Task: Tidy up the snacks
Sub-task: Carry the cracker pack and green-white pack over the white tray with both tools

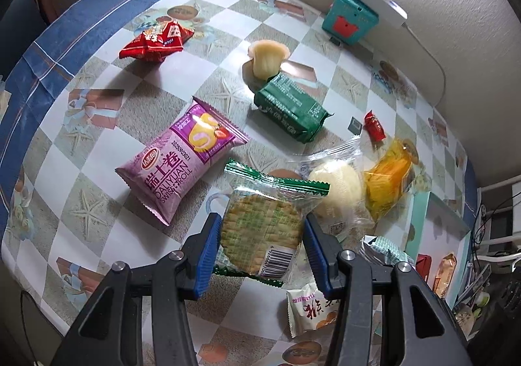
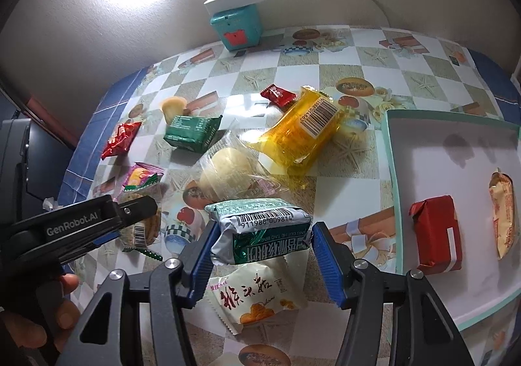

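1. Left gripper [image 1: 260, 245]: jaws wide, straddling the cracker pack [image 1: 260, 232]. Blue pads sit at the pack's 9 and 3 o'clock edges; contact can't be confirmed, so not gripped by my read.
2. Cracker pack lies flat on the table [image 1: 97, 125], long axis 12–6 o'clock along the fingers, barcode end at 6.
3. Right gripper [image 2: 262, 248]: also wide open, bracketing the green pack [image 2: 260, 229]. Left pad close to or touching the wrapper, right pad clear of it. Holding nothing.
4. Green pack's long axis runs 9–3 o'clock across the jaws, and it partly overlies the white pack [image 2: 257, 297] at 6.
5. Key relation: tray [image 2: 394, 170] is at 3 o'clock from the right gripper, near. Right hand is much nearer; left must cross over the pile.
6. View gaps: only the right view shows the tray floor, with a red pack [image 2: 436, 232] and a tan pack [image 2: 503, 213] in it. Only the left view shows the purple roll [image 1: 182, 164] whole.
7. Judgement: closing right may drag the white pack.
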Demonstrator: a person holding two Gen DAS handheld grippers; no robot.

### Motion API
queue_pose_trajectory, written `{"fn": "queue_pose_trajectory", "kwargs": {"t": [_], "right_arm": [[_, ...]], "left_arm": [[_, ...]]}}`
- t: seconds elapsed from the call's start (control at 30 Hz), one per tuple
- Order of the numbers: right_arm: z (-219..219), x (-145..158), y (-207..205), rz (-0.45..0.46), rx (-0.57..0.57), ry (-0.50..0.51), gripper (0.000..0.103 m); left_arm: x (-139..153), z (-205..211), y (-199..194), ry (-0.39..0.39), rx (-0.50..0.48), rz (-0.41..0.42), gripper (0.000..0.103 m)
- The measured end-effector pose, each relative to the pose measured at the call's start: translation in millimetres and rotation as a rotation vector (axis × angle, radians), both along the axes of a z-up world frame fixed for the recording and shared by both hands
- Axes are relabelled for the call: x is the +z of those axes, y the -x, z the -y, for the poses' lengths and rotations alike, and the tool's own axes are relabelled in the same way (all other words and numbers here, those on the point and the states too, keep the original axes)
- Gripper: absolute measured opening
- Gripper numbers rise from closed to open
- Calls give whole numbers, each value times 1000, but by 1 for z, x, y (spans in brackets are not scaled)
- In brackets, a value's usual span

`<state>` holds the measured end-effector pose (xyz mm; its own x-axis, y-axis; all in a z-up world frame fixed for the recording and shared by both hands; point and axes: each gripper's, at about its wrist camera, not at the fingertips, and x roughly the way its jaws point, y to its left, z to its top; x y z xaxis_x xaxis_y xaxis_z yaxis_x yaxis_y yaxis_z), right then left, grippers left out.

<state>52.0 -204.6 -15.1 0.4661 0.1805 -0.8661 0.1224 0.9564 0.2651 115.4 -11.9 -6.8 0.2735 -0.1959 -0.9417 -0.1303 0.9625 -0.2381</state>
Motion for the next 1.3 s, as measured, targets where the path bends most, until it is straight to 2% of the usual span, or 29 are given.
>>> {"fn": "queue_pose_trajectory", "kwargs": {"t": [0.67, 1.0, 1.3], "right_arm": [[30, 24, 6, 47, -63, -53, 61], [87, 42, 19, 86, -206, -65, 61], [163, 49, 46, 125, -368, -140, 61]], "left_arm": [[20, 17, 4, 22, -17, 56, 52], [26, 68, 11, 20, -112, 80, 52], [30, 126, 20, 14, -224, 103, 52]]}}
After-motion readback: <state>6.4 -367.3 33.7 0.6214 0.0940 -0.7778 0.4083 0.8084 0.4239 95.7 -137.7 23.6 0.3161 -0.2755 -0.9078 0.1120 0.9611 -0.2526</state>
